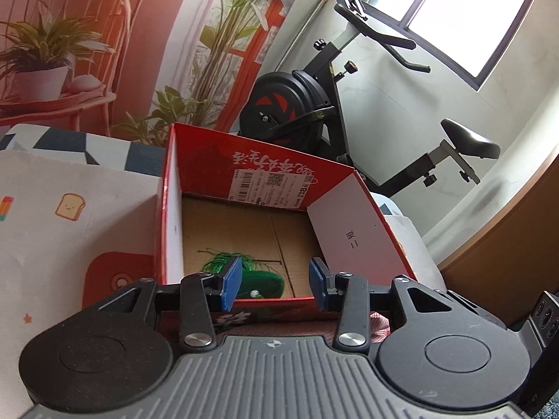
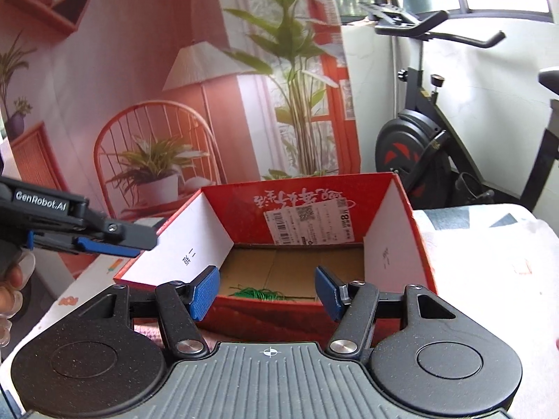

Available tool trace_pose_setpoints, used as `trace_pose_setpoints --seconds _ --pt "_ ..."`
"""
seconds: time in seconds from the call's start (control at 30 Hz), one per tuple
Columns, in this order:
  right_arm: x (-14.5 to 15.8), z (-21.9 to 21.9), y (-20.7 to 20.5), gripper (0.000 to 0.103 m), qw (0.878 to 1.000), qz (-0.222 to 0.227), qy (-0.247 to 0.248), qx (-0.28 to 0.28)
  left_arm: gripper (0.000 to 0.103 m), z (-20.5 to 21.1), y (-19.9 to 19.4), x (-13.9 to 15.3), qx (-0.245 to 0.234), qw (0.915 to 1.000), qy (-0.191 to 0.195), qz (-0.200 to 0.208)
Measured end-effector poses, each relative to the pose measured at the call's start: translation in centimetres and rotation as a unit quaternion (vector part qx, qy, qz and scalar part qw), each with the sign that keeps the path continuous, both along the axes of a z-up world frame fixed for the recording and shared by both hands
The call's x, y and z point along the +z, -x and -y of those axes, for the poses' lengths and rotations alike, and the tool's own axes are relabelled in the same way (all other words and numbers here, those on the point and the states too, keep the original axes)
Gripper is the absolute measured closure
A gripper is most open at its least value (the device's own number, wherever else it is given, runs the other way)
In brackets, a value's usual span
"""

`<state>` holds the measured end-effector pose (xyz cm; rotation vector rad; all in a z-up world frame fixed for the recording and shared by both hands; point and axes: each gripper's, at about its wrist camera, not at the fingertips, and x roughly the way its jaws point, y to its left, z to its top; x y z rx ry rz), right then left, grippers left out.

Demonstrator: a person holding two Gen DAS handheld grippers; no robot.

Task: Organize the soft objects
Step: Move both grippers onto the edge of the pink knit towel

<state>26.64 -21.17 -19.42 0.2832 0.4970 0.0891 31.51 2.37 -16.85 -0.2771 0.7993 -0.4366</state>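
An open red cardboard box (image 1: 265,171) with white flaps and a brown floor stands ahead in both views (image 2: 314,209). A green soft object (image 1: 262,279) with green threads lies on the box floor near its front wall; only its threads (image 2: 258,293) show in the right wrist view. My left gripper (image 1: 276,284) is open and empty, just above the box's front edge. My right gripper (image 2: 269,291) is open and empty in front of the box. The left gripper also shows from the side at the left of the right wrist view (image 2: 115,241).
The box sits on a white cloth (image 1: 70,216) with cartoon prints. A pink fabric (image 1: 379,328) lies under the gripper by the box front. An exercise bike (image 1: 314,104) stands behind, beside a printed backdrop (image 2: 174,87). A wooden surface (image 1: 506,244) is at the right.
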Motion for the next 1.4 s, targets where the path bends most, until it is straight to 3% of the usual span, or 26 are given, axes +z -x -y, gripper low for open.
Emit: trace_pose_setpoints --seconds 0.23,0.37,0.77,1.4 --pt "-2.1 -0.3 3.5 0.046 1.000 -0.019 0.004 -0.008 0.057 -1.3 4.0 -0.9 0.027 0.9992 -0.026 0.014" --pt "-3.2 -0.5 4.0 0.046 0.999 -0.041 0.004 -0.008 0.057 -1.5 4.5 -2.2 0.040 0.9988 -0.027 -0.001" --pt "-4.2 1.6 4.7 0.046 0.998 -0.059 -0.006 -0.033 0.029 -1.7 4.1 -4.7 0.068 0.9970 -0.013 -0.034" --pt "-7.1 7.2 4.2 0.045 0.990 -0.098 -0.014 -0.103 0.025 -2.8 3.1 -5.8 0.125 0.9899 -0.007 -0.067"
